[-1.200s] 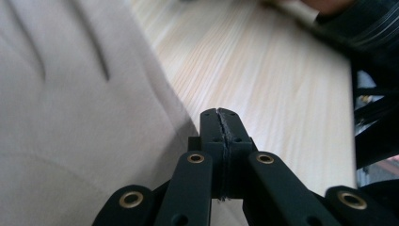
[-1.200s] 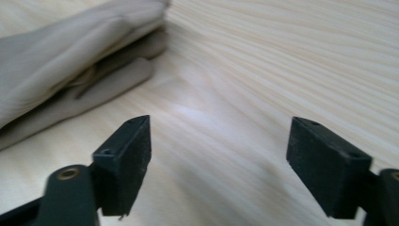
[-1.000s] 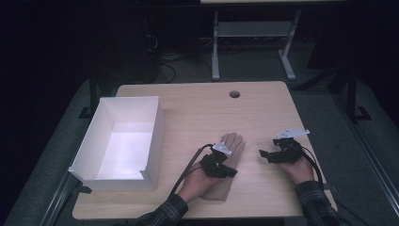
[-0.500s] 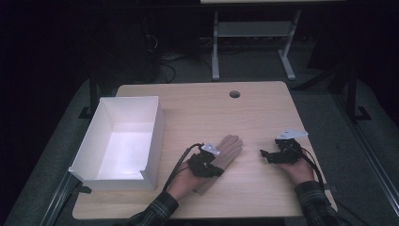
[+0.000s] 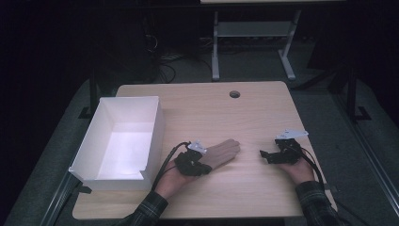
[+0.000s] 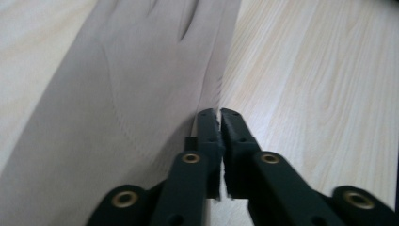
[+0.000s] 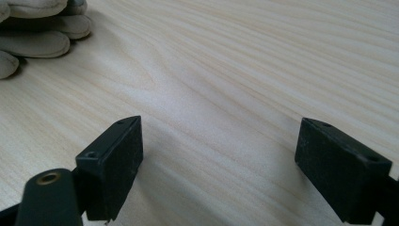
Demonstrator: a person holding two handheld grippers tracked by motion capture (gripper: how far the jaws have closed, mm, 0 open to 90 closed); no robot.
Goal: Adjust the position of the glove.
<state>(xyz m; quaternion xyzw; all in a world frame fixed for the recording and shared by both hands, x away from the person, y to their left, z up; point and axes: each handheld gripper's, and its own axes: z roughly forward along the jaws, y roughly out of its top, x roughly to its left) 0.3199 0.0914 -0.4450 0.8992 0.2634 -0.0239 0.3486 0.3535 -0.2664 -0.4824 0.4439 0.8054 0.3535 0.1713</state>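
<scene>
Left hand-held gripper [image 5: 200, 155] pinching the tan glove's [image 5: 222, 154] edge on the table [image 5: 226, 113].

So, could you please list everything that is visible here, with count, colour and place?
glove: one, beige, flat on the table near its middle, its cuff edge pinched in the left gripper.
box: one, white, open on top, at the table's left side.
table: one, light wood, with a round dark hole near its far edge.
metal frame: one, grey, on the floor behind the table.
left gripper: one, black, jaws closed on the glove's edge, though they have just been opening slightly.
right gripper: one, black, jaws wide apart over bare table, nothing between them.
sleeves: two, dark plaid, at the near edge.
</scene>
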